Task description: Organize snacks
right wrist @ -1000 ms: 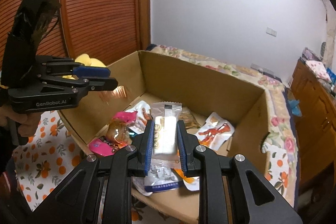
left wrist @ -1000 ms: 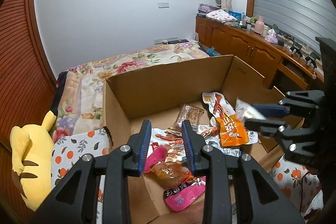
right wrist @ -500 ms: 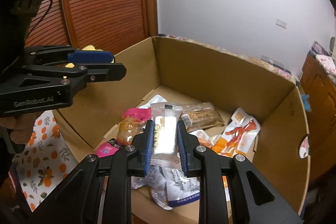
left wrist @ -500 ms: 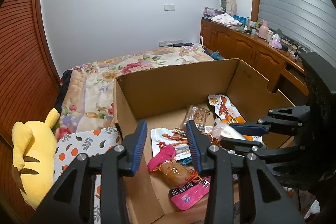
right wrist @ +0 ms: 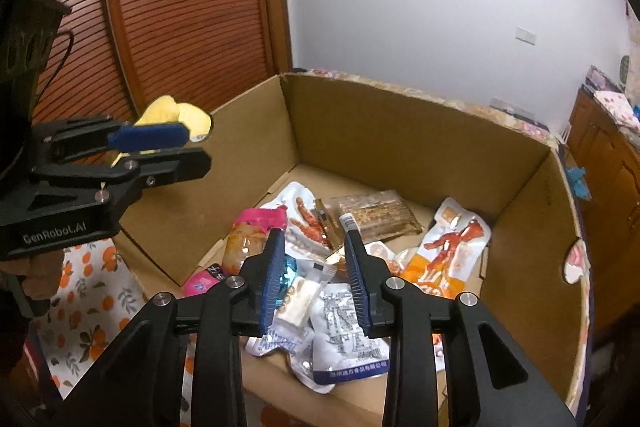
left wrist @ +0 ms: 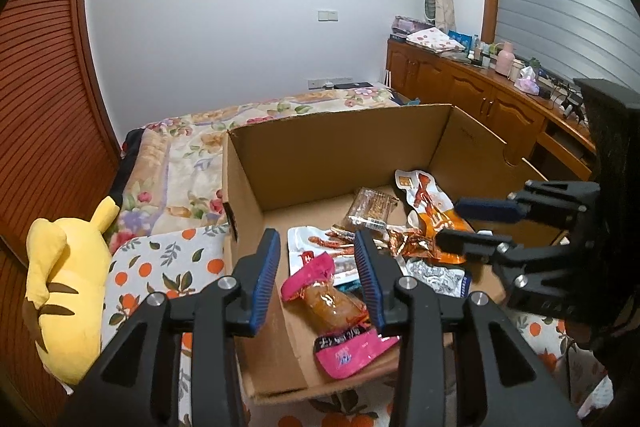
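An open cardboard box (left wrist: pixel 320 155) (right wrist: pixel 400 147) holds several snack packs. Among them are a pink-ended pack (left wrist: pixel 320 291), a brown bar (right wrist: pixel 376 215) and an orange pack (right wrist: pixel 448 259). My right gripper (right wrist: pixel 315 275) hovers over the box's near side with its jaws opening. Below and between its fingers, a clear-wrapped white snack (right wrist: pixel 300 301) lies loose on a silver pack (right wrist: pixel 344 339); the pads do not press on it. My left gripper (left wrist: pixel 316 267) is open over the box's near left corner, holding nothing. Each gripper also shows side-on in the other's view, the right gripper (left wrist: pixel 472 227) and the left gripper (right wrist: pixel 160 151).
The box rests on an orange-print cloth (left wrist: pixel 160 267) on a bed with a floral cover (left wrist: pixel 192 147). A yellow plush toy (left wrist: pixel 64 291) lies left of the box. A wooden cabinet (left wrist: pixel 480 95) runs along the right wall. Behind the left side are slatted wooden doors (right wrist: pixel 180 7).
The right gripper's jaws have parted, and the white wrapped snack they held has dropped onto the packs in the box. The left gripper's jaws have widened.
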`<control>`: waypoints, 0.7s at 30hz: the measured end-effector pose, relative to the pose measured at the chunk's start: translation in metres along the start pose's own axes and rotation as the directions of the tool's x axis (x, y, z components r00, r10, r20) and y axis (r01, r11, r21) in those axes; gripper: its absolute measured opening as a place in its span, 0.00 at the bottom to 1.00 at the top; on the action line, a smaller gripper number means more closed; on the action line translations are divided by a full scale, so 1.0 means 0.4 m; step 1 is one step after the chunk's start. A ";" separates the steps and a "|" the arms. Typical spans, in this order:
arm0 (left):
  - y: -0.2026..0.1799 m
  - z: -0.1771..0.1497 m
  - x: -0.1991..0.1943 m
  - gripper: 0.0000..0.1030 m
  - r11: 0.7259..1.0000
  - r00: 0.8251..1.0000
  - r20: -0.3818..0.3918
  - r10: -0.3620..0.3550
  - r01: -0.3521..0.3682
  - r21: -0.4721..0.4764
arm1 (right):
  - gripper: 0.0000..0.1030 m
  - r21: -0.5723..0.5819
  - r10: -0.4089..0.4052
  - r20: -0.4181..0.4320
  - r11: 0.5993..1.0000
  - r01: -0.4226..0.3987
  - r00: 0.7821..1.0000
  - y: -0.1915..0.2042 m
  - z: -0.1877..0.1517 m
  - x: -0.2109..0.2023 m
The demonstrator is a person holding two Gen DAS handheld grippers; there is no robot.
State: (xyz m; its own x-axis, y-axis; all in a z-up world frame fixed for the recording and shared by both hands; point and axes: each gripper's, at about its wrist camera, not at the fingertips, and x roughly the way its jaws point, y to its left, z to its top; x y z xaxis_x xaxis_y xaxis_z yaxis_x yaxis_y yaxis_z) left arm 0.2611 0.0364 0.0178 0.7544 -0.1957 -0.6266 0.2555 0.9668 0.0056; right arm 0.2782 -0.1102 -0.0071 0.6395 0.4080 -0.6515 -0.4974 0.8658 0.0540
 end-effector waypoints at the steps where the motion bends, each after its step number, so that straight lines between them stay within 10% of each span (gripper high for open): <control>1: -0.003 -0.003 -0.006 0.39 1.000 1.000 0.001 0.002 -0.002 0.000 | 0.36 0.006 -0.008 0.007 1.000 0.008 1.000 -0.003 -0.001 -0.009; 21: -0.068 -0.051 -0.156 0.81 0.999 0.995 0.083 0.046 -0.047 0.001 | 0.78 0.109 -0.177 0.153 0.981 0.162 0.972 -0.008 -0.048 -0.214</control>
State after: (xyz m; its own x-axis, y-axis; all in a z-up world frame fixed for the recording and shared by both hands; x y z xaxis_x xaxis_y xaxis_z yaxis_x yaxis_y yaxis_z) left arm 0.1948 0.0257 0.0408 0.8131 -0.1637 -0.5586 0.2206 0.9747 0.0354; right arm 0.2138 -0.1533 0.0339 0.7998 0.2874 -0.5270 -0.3206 0.9467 0.0298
